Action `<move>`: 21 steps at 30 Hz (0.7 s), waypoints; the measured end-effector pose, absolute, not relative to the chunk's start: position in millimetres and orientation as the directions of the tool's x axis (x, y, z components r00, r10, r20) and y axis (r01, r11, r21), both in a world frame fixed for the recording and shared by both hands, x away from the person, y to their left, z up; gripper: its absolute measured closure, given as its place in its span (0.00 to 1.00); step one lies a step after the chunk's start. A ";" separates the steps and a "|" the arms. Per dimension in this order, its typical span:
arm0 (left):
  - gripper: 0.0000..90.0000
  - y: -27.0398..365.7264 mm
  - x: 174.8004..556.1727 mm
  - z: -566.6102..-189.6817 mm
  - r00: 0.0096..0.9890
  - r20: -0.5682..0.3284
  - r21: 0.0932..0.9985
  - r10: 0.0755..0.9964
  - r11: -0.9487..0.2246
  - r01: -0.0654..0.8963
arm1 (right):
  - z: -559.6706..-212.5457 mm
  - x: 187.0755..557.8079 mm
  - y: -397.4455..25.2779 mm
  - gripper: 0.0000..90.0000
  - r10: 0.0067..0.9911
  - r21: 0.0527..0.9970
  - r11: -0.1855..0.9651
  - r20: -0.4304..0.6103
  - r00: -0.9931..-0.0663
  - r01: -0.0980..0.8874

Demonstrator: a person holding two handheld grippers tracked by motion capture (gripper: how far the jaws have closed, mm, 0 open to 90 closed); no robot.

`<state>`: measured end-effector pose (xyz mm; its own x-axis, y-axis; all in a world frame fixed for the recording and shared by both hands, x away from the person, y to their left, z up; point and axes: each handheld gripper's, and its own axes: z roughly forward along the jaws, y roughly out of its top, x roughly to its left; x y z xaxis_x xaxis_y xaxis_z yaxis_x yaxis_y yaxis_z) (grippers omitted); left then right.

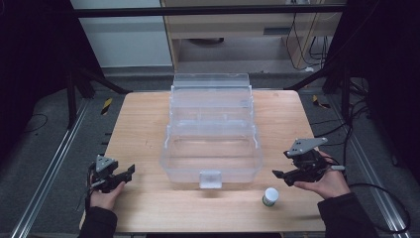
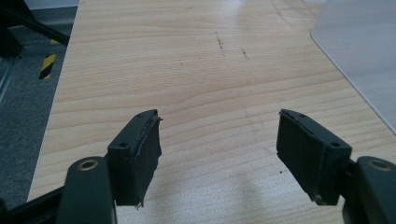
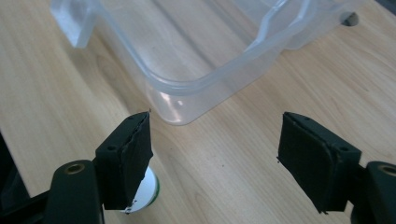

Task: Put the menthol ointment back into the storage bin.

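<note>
A clear plastic storage box [image 1: 213, 163] stands open in the middle of the wooden table, its lid [image 1: 210, 84] folded back behind it. A small white jar with a green band [image 1: 270, 197] stands upright in front of the box's right corner. My right gripper [image 1: 281, 174] hovers open just right of the jar; in the right gripper view the jar [image 3: 145, 189] peeks out behind the left jaw and the box corner [image 3: 187, 88] lies ahead. My left gripper [image 1: 128, 173] is open near the table's left front, with bare wood between its jaws in the left gripper view [image 2: 219, 154].
The table top [image 1: 148, 208] is pale wood with dark floor, metal rails and stand legs around it. A latch tab [image 1: 210, 178] sticks out from the box's front wall. In the left gripper view the box's edge [image 2: 364, 51] shows at the upper right.
</note>
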<state>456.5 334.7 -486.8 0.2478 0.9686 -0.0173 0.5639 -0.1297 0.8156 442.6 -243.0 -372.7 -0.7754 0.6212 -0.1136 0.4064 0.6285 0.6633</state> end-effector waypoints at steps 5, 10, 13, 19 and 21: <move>0.33 334.6 456.0 -486.7 0.250 -0.014 0.815 0.968 -0.134 0.564 | -372.0 441.5 -234.0 0.28 0.574 0.610 0.685 -0.116 -0.811 0.398; 0.33 334.6 457.2 -487.8 0.250 -0.007 0.810 0.968 -0.141 0.569 | -373.7 439.6 -222.7 0.28 0.510 0.560 0.741 -0.109 -0.853 0.371; 0.33 334.5 456.8 -487.4 0.250 -0.005 0.811 0.968 -0.143 0.568 | -378.0 438.4 -218.2 0.28 0.485 0.519 0.773 -0.112 -0.867 0.366; 0.34 333.5 456.7 -486.9 0.251 0.001 0.812 0.968 -0.147 0.565 | -386.8 435.3 -211.2 0.28 0.441 0.456 0.816 -0.090 -0.893 0.356; 0.34 333.4 457.3 -486.9 0.251 0.004 0.812 0.968 -0.149 0.564 | -389.4 434.1 -209.1 0.29 0.429 0.439 0.827 -0.087 -0.899 0.352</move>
<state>457.3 333.4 -486.9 0.2511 0.9679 0.0037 0.5638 -0.1494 0.8123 434.1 -209.1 -389.4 -0.8991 0.4289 -0.0874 0.3518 0.8269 0.4388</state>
